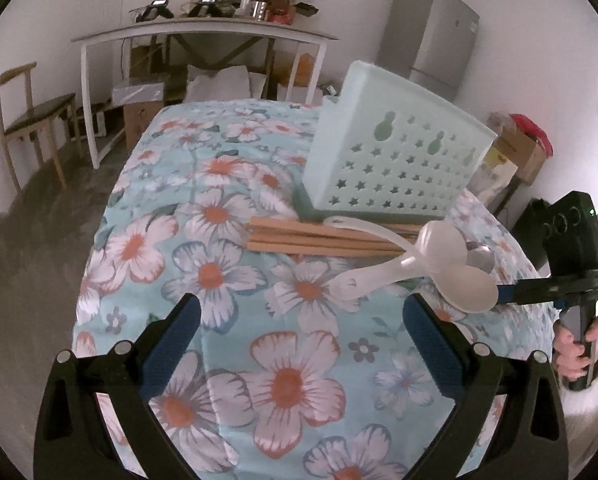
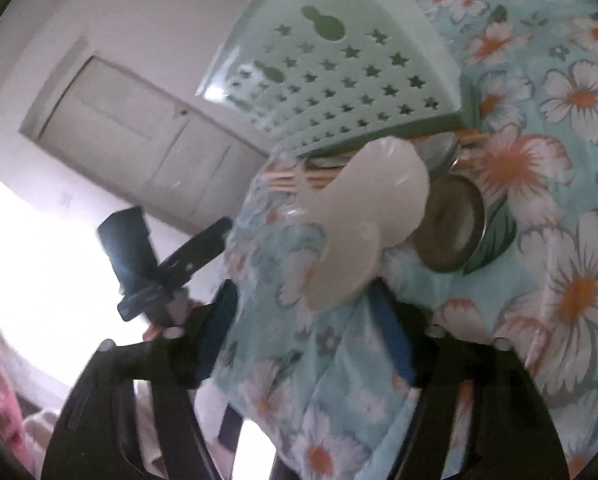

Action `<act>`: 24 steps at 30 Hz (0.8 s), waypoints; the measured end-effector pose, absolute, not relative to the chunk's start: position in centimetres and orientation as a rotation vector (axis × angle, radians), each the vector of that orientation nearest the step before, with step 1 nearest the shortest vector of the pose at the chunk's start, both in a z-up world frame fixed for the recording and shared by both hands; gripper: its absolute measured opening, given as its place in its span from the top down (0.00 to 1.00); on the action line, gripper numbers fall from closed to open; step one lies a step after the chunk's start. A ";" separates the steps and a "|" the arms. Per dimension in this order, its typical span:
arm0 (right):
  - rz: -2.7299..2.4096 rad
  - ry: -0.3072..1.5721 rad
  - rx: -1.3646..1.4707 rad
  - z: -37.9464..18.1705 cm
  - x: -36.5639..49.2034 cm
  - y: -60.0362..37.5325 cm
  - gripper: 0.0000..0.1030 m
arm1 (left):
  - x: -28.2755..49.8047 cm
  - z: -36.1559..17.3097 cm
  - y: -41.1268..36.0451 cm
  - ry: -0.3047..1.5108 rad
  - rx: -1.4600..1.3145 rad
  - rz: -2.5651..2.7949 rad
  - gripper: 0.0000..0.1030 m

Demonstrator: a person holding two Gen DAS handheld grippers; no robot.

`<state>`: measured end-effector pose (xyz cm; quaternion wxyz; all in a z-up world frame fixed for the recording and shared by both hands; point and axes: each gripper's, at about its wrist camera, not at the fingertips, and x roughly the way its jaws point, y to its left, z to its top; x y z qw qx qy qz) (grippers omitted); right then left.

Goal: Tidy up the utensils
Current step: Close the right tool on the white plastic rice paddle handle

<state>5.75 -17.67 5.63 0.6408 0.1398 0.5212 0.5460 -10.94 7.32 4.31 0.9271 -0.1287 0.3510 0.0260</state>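
Observation:
A mint utensil holder [image 1: 391, 152] [image 2: 339, 72] with star holes lies tipped on the floral tablecloth [image 1: 227, 208]. Wooden chopsticks [image 1: 319, 240] [image 2: 295, 178] lie at its base. Two white plastic spoons [image 1: 443, 244] [image 2: 379, 192] lie crossed over them, with metal spoons [image 1: 479, 256] [image 2: 451, 236] beside their bowls. My right gripper [image 2: 301, 288] is open around the nearer white spoon's bowl [image 2: 335, 268]; one blue finger [image 1: 507, 294] touches its edge, the other stands apart. My left gripper [image 1: 302, 302] is open over bare cloth, short of the spoons.
The table's right edge runs just under the right gripper. A person's hand [image 1: 575, 344] holds that gripper's handle. Beyond the table stand a wooden chair [image 1: 31, 120], a cluttered white desk [image 1: 203, 36], a grey fridge [image 1: 435, 36] and cardboard boxes [image 1: 519, 148].

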 end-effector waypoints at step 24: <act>0.899 0.906 0.330 10.8 8.4 -26.6 0.97 | -8.8 5.8 3.2 0.678 -0.193 -0.005 0.04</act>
